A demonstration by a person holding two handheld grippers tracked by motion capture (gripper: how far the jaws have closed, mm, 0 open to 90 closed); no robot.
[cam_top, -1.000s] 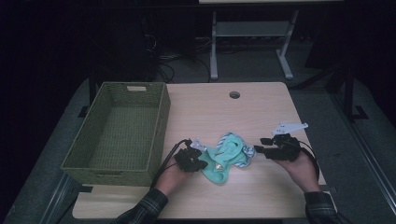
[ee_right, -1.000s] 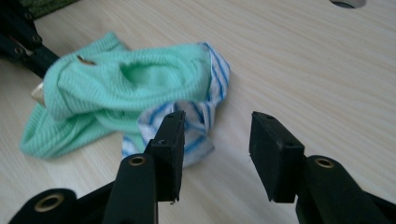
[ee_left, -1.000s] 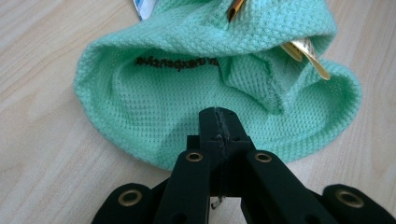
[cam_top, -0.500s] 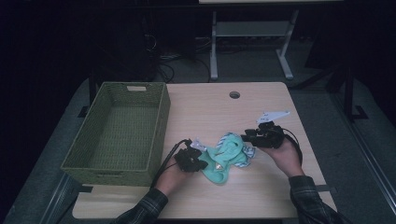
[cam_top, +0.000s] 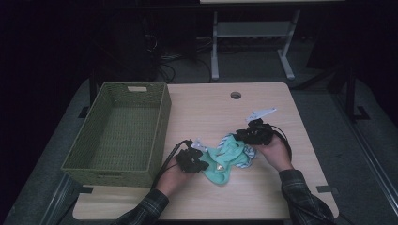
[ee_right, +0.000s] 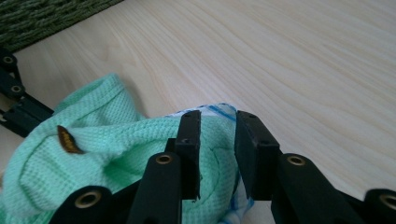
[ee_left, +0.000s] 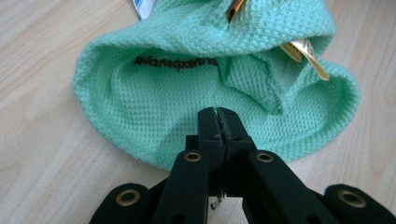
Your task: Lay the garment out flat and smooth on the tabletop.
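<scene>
A mint-green mesh cloth (cam_top: 224, 161) lies crumpled on the wooden table (cam_top: 211, 110), with a blue-and-white striped piece (cam_top: 247, 154) tucked under it. My left gripper (cam_top: 199, 161) is at its left side, jaws pressed together on the near edge of the green cloth (ee_left: 154, 107). My right gripper (cam_top: 239, 136) reaches in from the right. Its jaws have just been closing and stand a little apart, astride a fold of the green cloth (ee_right: 217, 140). My right gripper (ee_right: 217, 144) is tipped down onto that fold. A gold tag (ee_left: 303, 51) sticks out of the cloth.
A green woven basket (cam_top: 162, 124) stands empty at the table's left, close to my left hand; its weave (ee_right: 46, 14) also shows in the right gripper view. A cable hole (cam_top: 235, 95) is at the table's back. Bare wood lies behind and right of the cloth.
My right gripper has moved left from the table's right side onto the cloth, and its jaws have narrowed. The left gripper has stayed put on the cloth.
</scene>
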